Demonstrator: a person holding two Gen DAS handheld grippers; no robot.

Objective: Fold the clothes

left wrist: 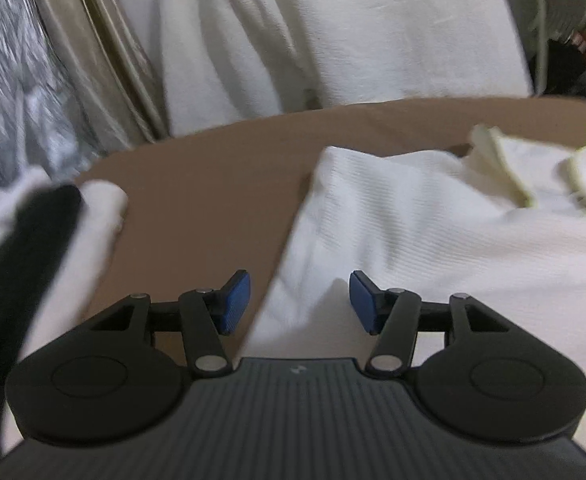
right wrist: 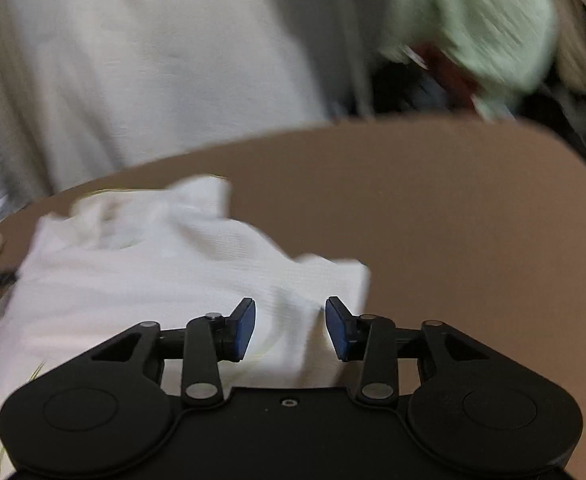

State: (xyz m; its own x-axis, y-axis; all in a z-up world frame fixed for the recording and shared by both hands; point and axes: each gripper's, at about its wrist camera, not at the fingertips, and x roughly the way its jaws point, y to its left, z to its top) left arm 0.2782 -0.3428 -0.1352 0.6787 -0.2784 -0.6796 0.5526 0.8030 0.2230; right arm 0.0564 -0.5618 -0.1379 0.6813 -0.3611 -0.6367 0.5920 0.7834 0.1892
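Left gripper [left wrist: 299,300] hangs low over the near left edge of a white shirt [left wrist: 433,216], its blue pads spread wide with nothing between them; a raised fold of cloth sits just ahead in the gap. Right gripper [right wrist: 291,326] is likewise spread and empty, poised over the shirt's near right corner [right wrist: 333,276], with cloth under and ahead of the gap.

In the left view the shirt lies on a brown worktop [left wrist: 213,200], forward and to the right of the left gripper; in the right view it lies forward and to the left of the right one. So it sits between the two, each gripper near its own side. Its collar [left wrist: 505,168], pale yellow at the edge, lies at the far end, so the long axis runs away from the person, hem nearest. The cloth is rumpled, not flat; whether it is partly folded I cannot tell.

Bare worktop opens to the shirt's right in the right view and to its left in the left view, giving room to draw a side outward or sweep it across. The far worktop edge lies close behind the collar, with a heap of pale cloth [left wrist: 333,32] beyond it, so there is less room that way. A black-and-white garment [left wrist: 33,240] lies at the left, clear of the shirt.
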